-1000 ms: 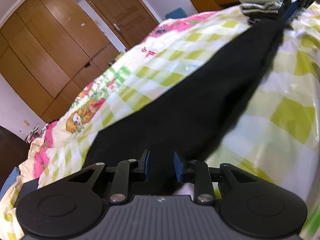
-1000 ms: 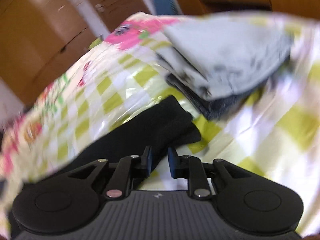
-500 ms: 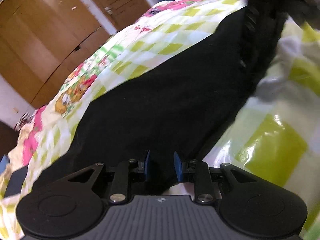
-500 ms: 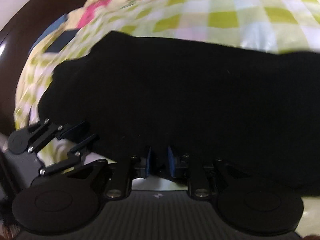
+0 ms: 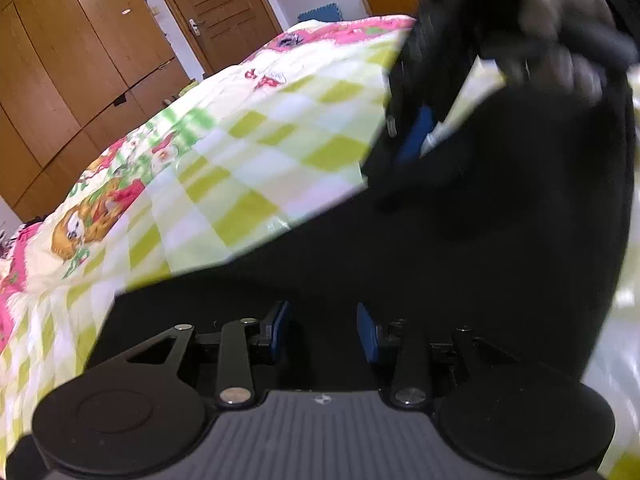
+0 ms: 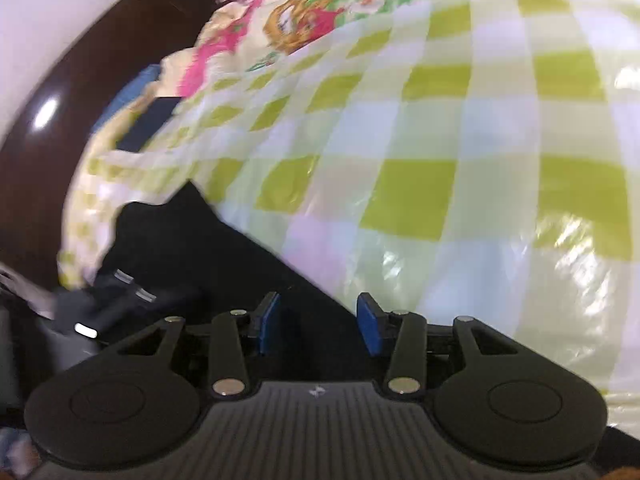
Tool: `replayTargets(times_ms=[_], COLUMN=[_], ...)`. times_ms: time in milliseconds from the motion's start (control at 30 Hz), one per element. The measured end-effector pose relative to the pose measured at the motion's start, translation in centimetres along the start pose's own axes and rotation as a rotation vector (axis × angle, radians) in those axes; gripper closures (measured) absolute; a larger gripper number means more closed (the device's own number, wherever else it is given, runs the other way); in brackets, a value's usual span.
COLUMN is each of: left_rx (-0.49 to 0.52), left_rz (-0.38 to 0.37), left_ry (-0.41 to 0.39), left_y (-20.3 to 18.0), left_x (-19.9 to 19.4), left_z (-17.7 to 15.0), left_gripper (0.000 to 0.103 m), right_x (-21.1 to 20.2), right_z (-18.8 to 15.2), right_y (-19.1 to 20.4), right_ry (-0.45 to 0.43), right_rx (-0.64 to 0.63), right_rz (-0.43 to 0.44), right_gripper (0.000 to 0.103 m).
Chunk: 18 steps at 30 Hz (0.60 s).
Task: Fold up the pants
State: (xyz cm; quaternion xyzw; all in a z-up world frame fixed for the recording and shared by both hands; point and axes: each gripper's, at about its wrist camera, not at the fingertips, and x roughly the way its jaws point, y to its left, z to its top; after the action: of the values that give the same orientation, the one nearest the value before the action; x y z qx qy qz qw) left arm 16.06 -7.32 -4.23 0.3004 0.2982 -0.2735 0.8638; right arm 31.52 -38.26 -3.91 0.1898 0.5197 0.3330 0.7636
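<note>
The black pants (image 5: 420, 248) lie on the green-checked bedspread (image 5: 248, 152), filling the lower right of the left wrist view. My left gripper (image 5: 323, 332) is open just above the black cloth, with nothing between its blue pads. The right gripper shows blurred at the upper right of that view (image 5: 416, 136), over the pants. In the right wrist view my right gripper (image 6: 318, 322) is open and empty above the edge of the pants (image 6: 192, 248), which run to the lower left.
Wooden wardrobe doors (image 5: 80, 40) and a door stand beyond the bed. A dark wooden headboard (image 6: 60, 120) curves along the left of the right wrist view. The left gripper's body (image 6: 80, 320) shows blurred at the lower left there.
Both grippers have opened and let go of the pants. The right gripper swung across, carrying the far end over onto the near end, and now faces the headboard side.
</note>
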Motion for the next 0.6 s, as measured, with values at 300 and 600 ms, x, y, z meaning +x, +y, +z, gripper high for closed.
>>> replayTargets(times_ms=[300,600], left_rx=[-0.016,-0.006], left_rz=[0.173,0.215], left_ry=[-0.038,-0.081], left_y=[-3.1,-3.6], left_x=[-0.6,-0.4], left_z=[-1.9,-2.6], left_gripper=[0.051,0.051], right_x=[0.5,1.4], right_z=[1.0,0.8], right_y=[3.8,3.8], right_ry=[0.202,0.261], right_rx=[-0.185,-0.223], right_rz=[0.127,0.075], right_gripper=[0.058,0.055])
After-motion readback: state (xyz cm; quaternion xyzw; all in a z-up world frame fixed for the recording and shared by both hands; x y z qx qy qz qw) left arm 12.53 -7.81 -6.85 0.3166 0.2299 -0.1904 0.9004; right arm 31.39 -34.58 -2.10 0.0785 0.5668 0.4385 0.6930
